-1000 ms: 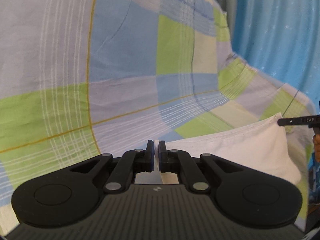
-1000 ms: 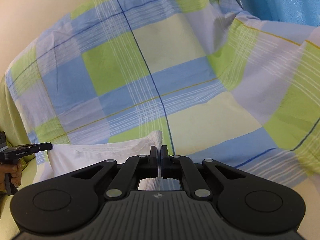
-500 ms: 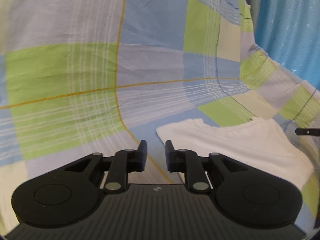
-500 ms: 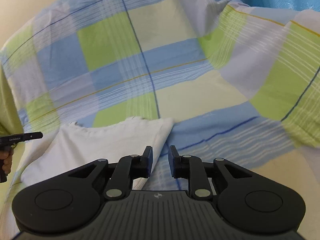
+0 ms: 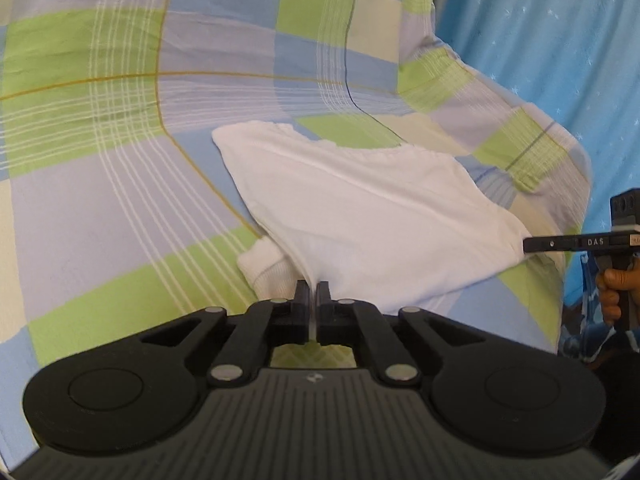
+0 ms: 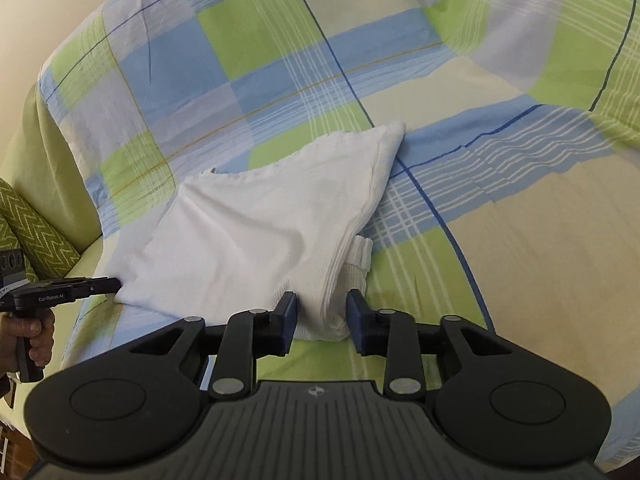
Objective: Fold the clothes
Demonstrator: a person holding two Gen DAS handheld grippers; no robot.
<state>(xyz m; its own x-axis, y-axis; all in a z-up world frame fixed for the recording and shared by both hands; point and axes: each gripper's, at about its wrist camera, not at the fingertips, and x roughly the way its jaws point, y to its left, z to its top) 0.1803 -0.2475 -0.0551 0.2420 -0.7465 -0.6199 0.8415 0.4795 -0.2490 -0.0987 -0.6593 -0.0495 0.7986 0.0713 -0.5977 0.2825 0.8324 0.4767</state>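
I am gripping the white garment (image 5: 360, 208), lying partly folded on the checked bedsheet (image 5: 100, 180), with the left gripper (image 5: 312, 296) fingers clamped; the right gripper (image 6: 322, 314) fingers are straddling a bunched corner, open. More folds likely remaining.

Home bedroom, checked bedsheet (image 5: 120, 200), blue curtain (image 5: 540, 40)

Bright, even daylight, soft shadows; fisheye bends the edges, slight blur.
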